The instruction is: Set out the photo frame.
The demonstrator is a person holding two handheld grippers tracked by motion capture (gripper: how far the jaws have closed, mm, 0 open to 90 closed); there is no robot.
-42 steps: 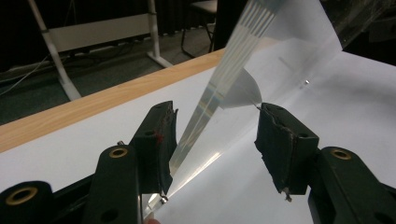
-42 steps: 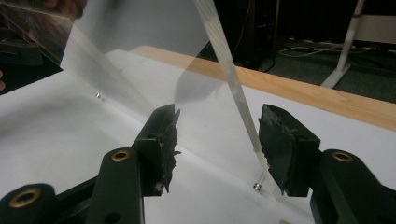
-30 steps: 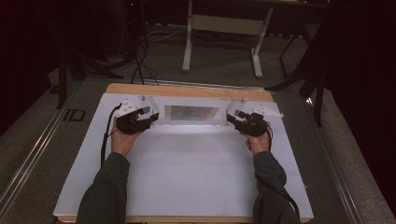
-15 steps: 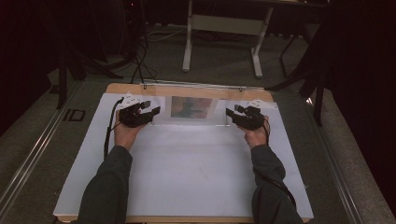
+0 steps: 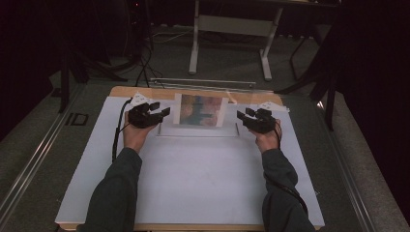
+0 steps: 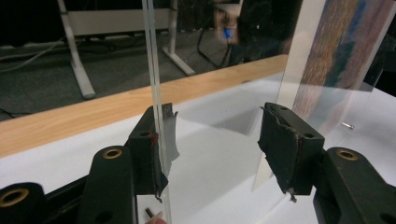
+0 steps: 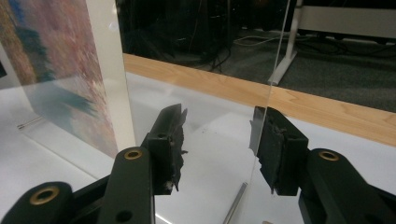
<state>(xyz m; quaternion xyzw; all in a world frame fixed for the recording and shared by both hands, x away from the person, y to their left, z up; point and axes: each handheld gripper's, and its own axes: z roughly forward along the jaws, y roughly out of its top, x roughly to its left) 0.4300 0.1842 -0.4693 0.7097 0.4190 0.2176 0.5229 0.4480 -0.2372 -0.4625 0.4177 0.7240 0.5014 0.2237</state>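
At the counter's (image 5: 193, 193) far edge, both spread grippers, left (image 5: 162, 112) and right (image 5: 240, 115), straddle the upright clear picture frame's (image 5: 202, 110) ends, steadying it; the right gripper's jaws have just been closing.

Light falls from above onto the white-covered wooden desk (image 5: 193, 179), which stands bright against a nearly black room. The high view is dim, soft and grainy. A pale glare streaks the clear acrylic picture frame (image 5: 203, 113). In both gripper views the near black claws are sharp, while the dark background blurs and the frame casts faint grey shadows.
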